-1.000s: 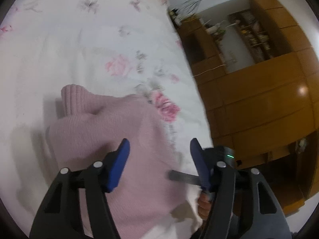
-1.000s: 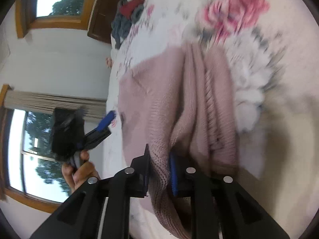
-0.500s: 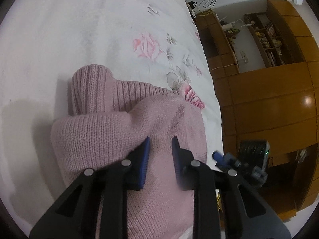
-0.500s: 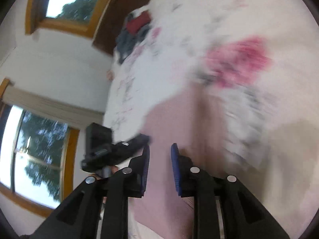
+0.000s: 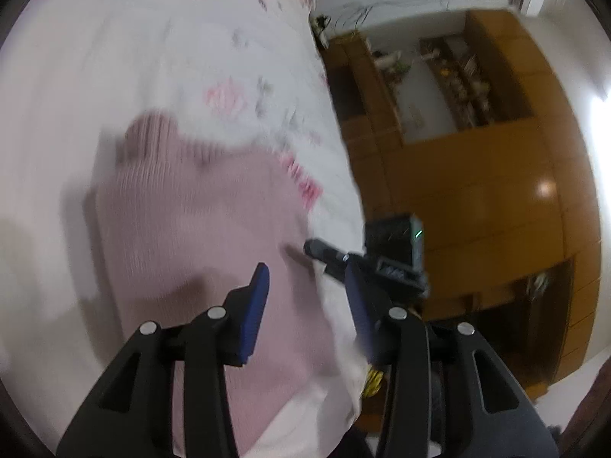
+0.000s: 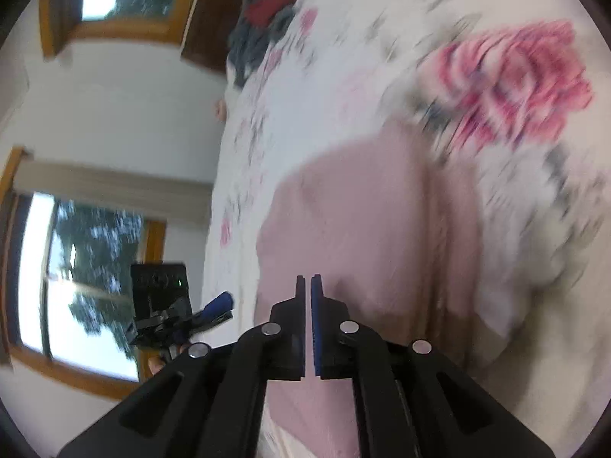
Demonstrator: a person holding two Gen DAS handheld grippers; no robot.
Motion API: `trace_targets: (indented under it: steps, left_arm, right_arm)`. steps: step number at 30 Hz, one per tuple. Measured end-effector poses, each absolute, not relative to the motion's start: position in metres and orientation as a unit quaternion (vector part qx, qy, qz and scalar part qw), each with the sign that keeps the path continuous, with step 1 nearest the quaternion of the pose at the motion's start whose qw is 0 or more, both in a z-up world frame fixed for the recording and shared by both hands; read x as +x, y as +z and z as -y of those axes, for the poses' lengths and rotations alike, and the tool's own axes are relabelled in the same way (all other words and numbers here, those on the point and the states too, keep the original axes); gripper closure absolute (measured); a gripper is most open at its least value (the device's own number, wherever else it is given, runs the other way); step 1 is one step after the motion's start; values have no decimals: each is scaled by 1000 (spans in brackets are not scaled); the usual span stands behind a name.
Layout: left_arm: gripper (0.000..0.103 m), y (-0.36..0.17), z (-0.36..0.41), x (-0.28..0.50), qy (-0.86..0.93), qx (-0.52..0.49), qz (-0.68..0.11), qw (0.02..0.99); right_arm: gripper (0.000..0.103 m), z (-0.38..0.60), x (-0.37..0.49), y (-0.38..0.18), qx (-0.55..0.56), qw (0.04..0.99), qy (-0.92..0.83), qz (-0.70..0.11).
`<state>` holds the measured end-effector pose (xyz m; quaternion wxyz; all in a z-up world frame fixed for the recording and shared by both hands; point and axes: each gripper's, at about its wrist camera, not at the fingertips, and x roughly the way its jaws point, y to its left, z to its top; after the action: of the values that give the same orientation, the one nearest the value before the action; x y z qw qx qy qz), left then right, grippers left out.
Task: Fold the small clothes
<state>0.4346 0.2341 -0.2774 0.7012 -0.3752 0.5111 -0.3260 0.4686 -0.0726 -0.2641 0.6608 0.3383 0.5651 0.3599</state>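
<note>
left gripper (image 5: 305, 297) hung over the near part of the pink sweater (image 5: 198, 229), its blue fingers (image 5: 256, 301) spread wide apart with nothing between them, most likely because that hold was finished with. right gripper (image 6: 308, 294) had its fingers pressed together, only a thin slit showing, and no cloth caught in them; it pointed across the sweater (image 6: 362, 229) from the other side.

sweater lay bunched on the floral bedsheet (image 5: 152, 57), close to the bed's edge, with its ribbed cuff or hem (image 5: 152, 137) sticking out at the far end. layers looked stacked on each other, so i judged a fold was already made and both grippers were free of it, perhaps to pick a fresh spot. both views were blurred, so the exact folds could not be made out.

beyond the bed edge stood a wooden cabinet (image 5: 477, 191). in the right view a heap of other clothes (image 6: 263, 26) sat far up the bed, probably waiting their turn, well apart from the sweater. a window (image 6: 76, 267) showed behind the left gripper (image 6: 214, 309).
</note>
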Motion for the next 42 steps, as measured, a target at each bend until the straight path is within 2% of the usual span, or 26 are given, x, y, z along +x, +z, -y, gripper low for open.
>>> trace_targets:
  steps: [1,4,7,8,10,13,14,15,16,17,19,20,22,24,25,28,29,30,31,32,33,34,35,37,42]
  left_arm:
    - [67,-288,-232,433,-310,-369,-526,701]
    - [101,-315,-232,432,-278,-375,-540,700]
    - [102,-314,-233,431,-268,-380,-543,699]
    - [94,-308,-234,428,-266,-380,-542,700]
    - [71,-286,-233,416,-290,-374,-526,707]
    - [71,-276,-223,396,-306,-350,-527,712]
    - [72,-286,-219,391,-287,-327,-548,715]
    - [77,-295,-217,390,-277,-312,-561,715]
    - [94,-305,-214,389,-268,-294,-574,716]
    - [101,-314,-214,388,-257,-289,-586,712]
    - [102,-315,-217,382,-252,-307,-589,703]
    - [83,-303,-217,375,-260,-309,-576,711]
    - [65,-288,-215,362,-279,-315,-560,714]
    - [62,-290,-212,346,-273,-307,-564,716]
    - [58,-299,-209,340,-261,-300,-576,714]
    - [58,-316,-216,325,-242,-319,-585,705]
    - [50,-311,-221,321,-238,-331,-579,706]
    - [40,-302,-225,314,-238,-351,-564,709]
    - [21,-292,-234,307,-239,-367,-545,715]
    - [16,-286,-241,300,-240,-373,-531,722]
    - [16,-281,-250,295,-238,-372,-522,730]
    - [15,-280,-257,294,-231,-368,-521,734]
    - [15,-282,-264,293,-220,-364,-522,739]
    - [15,-291,-275,296,-201,-369,-531,736]
    - [15,-307,-283,305,-207,-382,-531,728]
  right_arm:
    - [103,68,466,-269,317,669,349,-575]
    - [103,72,472,-292,325,665,331,-585]
    - [103,93,470,-291,346,670,309,-579]
    - [103,96,465,-286,345,673,305,-579]
    - [101,95,453,-270,341,669,327,-573]
    - [101,91,419,-260,326,656,374,-569]
    - [101,90,415,-267,319,653,373,-576]
    - [103,94,409,-279,309,654,360,-589]
    - [103,100,404,-299,306,650,338,-608]
    - [103,105,401,-314,318,640,334,-615]
    - [103,109,395,-313,327,642,325,-612]
    - [103,110,390,-304,323,650,325,-606]
    - [100,112,375,-281,327,655,350,-585]
    - [100,113,365,-279,320,654,356,-586]
    - [103,110,364,-285,308,655,349,-595]
    - [103,110,371,-308,298,649,324,-620]
    - [103,111,374,-304,305,648,322,-619]
    - [96,117,377,-292,317,651,327,-608]
    - [74,124,379,-282,328,654,332,-595]
    - [60,134,383,-274,339,659,332,-584]
    - [33,144,392,-265,346,671,320,-573]
    - [28,153,400,-258,351,681,308,-564]
    - [28,155,417,-253,361,679,305,-562]
    - [21,155,439,-253,379,665,307,-565]
    - [21,124,487,-272,366,633,317,-604]
